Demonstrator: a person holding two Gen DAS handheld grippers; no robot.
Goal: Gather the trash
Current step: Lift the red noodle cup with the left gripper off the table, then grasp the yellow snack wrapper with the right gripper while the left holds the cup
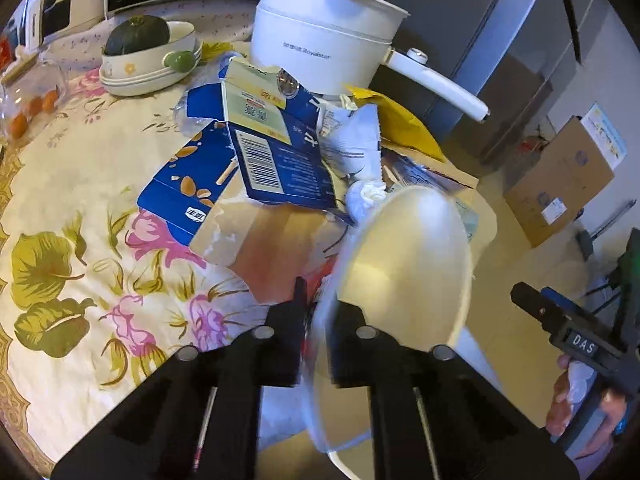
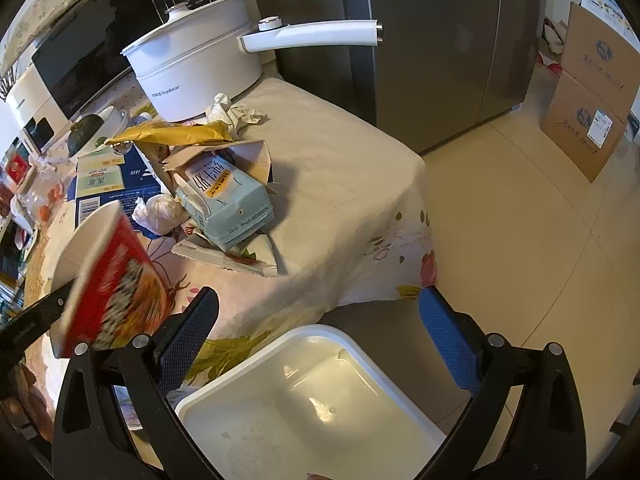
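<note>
My left gripper is shut on the rim of a red instant-noodle cup and holds it tilted above the table edge; the cup also shows in the right wrist view. My right gripper is open and empty above a white bin that stands on the floor beside the table. On the table lie torn blue cartons, a light-blue milk carton, crumpled tissue, a yellow wrapper and a flat wrapper.
A white electric pot with a long handle stands at the back of the floral-clothed table. Bowls with a squash stand at the back left. A grey fridge and cardboard boxes are to the right.
</note>
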